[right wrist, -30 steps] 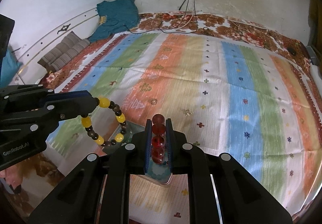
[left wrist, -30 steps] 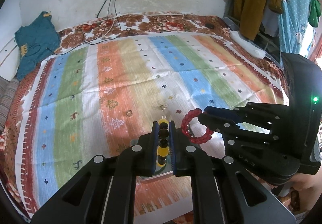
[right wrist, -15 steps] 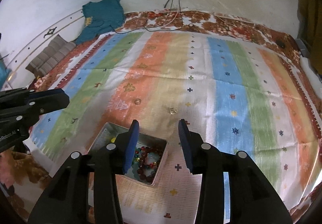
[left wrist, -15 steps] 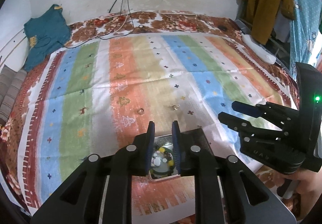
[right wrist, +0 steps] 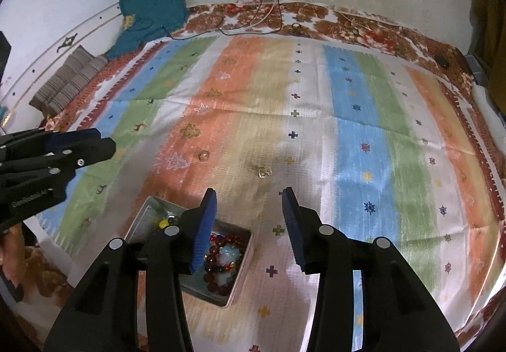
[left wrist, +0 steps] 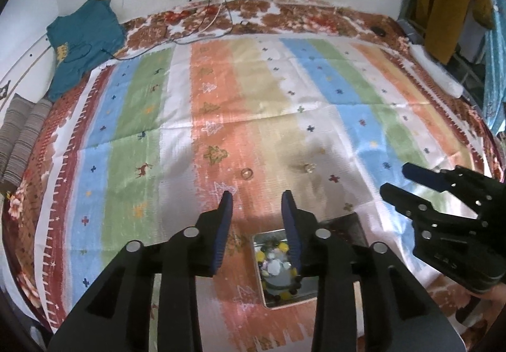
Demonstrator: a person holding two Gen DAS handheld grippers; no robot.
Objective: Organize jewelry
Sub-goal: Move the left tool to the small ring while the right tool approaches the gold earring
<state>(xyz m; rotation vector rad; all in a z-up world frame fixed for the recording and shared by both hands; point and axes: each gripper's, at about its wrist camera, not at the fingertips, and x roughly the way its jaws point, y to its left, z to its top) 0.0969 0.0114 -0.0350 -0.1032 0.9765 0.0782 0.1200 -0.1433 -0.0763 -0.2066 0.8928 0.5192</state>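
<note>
Two bracelets in tin (right wrist: 241, 269) | partly hidden behind right gripper (right wrist: 249, 194) fingers (right wrist: 205, 225)

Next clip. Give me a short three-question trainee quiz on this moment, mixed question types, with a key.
1. True or false: the left claw is shut on a bracelet.
2. Multiple choice: where does the dark red bead bracelet lie? A) on the striped bedspread B) in the shallow metal tin C) in the right claw
3. Fill in: two small pieces are not yet in the tin, a clear ring on the orange stripe and a small gold piece on the ____ stripe of the striped bedspread.

Key: 1 false, both claws are open and empty; 2 B; 3 beige.
</note>
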